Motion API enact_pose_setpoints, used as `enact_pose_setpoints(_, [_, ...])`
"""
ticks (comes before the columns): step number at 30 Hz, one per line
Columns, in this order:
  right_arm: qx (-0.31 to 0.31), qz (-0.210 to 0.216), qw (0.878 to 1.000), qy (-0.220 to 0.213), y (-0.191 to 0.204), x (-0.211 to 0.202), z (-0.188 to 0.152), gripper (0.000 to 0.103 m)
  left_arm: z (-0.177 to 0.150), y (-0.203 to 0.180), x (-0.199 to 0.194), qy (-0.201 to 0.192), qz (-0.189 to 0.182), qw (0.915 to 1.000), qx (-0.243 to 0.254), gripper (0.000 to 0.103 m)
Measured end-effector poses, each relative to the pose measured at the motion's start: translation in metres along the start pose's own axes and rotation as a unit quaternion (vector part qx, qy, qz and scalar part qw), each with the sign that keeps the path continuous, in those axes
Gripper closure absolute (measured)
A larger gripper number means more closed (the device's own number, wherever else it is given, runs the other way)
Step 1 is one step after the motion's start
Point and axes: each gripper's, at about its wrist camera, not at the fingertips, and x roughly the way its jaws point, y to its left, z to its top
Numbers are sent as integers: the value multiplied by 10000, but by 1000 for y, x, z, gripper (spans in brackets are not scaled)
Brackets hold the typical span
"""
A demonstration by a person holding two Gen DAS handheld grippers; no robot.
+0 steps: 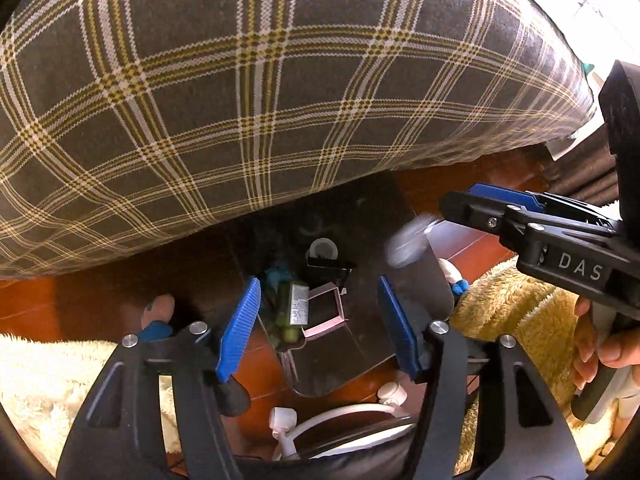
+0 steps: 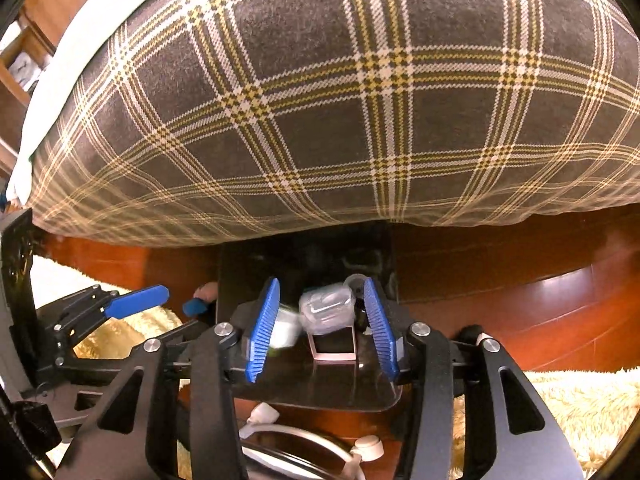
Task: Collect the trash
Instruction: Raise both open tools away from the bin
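Observation:
A black square bin (image 1: 416,280) stands on the floor, half under a plaid-covered edge. Inside it lie a green bottle (image 1: 290,308), a pink-edged box (image 1: 324,310) and a tape roll (image 1: 322,249). My left gripper (image 1: 319,282) hangs open over the bin with nothing between its pads. Over the same bin (image 2: 320,392) my right gripper (image 2: 320,282) points down, its jaws apart. Loose between them is a crumpled clear plastic piece (image 2: 328,312), blurred. In the left wrist view the right gripper (image 1: 448,200) comes in from the right, with a blurred white piece (image 1: 408,246) just off its tip.
The plaid cover (image 2: 320,100) overhangs the bin's far side. Red-brown wooden floor (image 2: 520,300) surrounds it. A fluffy cream rug (image 1: 512,312) lies close on both sides. A white cord with plugs (image 1: 332,416) sits near the bin's front. A hand (image 1: 600,344) holds the right gripper's handle.

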Motion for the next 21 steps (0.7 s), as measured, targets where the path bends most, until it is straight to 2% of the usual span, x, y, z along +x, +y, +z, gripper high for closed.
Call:
enact_pose_setpoints(5, [76,-29,10000,-57,-6,-11,6,49,2,4,-7,-46,83,10000,-19,44])
enact_pose_setpoints(9, [192,-34,9990,-401,-13,-34,13,41,7,7,-27,-219,126,9997,4,41])
enact_pose_setpoints(11, [197,-60,9974,-690,-14,-52,18,36,11,6,-44,-423,215,9988,79,38])
enact_pose_setpoints(16, [5,-200,9903,-1375,-14,-107,39,36,30,3,-101,-1086,411,9931,179,36])
enact_pose_setpoints(21, [-113,-258,9796,-1988,-24,-169,75,35,59,7,-158,-1678,466,9845,222,36])
